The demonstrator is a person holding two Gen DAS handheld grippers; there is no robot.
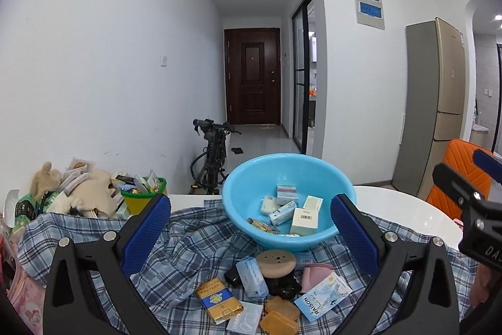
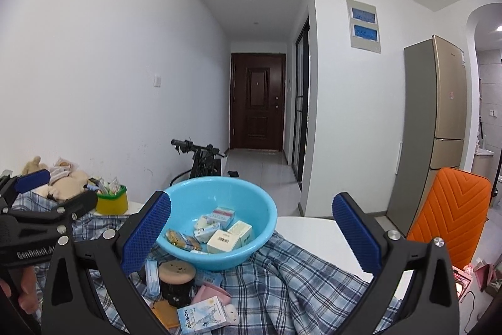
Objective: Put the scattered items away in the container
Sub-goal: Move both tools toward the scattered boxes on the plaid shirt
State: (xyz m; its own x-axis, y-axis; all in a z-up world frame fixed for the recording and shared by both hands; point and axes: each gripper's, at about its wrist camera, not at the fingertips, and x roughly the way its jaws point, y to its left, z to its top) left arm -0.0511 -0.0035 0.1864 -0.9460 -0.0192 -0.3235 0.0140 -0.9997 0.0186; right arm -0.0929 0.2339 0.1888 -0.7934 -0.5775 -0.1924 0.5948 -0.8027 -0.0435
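Blue plastic forms the basin (image 1: 288, 175), which is seated on a plaid cloth (image 1: 188, 244) ahead of the left gripper (image 1: 251, 228), between and beyond its two blue-padded fingers (image 1: 147, 228). Several small boxes (image 1: 304, 220) and packets are contained in the basin. The left gripper is spread wide, with nothing held between its pads.

Scattered items are located on the cloth just before the basin, between the left gripper's fingers: a gold-and-blue pack (image 1: 218, 300), a pale blue packet (image 1: 252, 277), a round tan puff (image 1: 276, 261) set on a dark object, a pink item (image 1: 315, 273), a white-and-blue box marked RAISON (image 1: 323, 297), and two amber blocks (image 1: 280, 316) at the nearest edge.

The right gripper (image 2: 251, 234) is likewise spread apart and empty. From its view, the basin (image 2: 219, 197) lies ahead and toward its left finger (image 2: 147, 234), and the loose items are grouped beside and below that finger. The cloth (image 2: 298, 278) extends under the gap between its fingers.

To the far left of the left gripper, a green-rimmed yellow tub (image 1: 142, 197) and a plush toy (image 1: 91, 190) are positioned. An orange chair (image 2: 451, 209) stands to the right of the right gripper.
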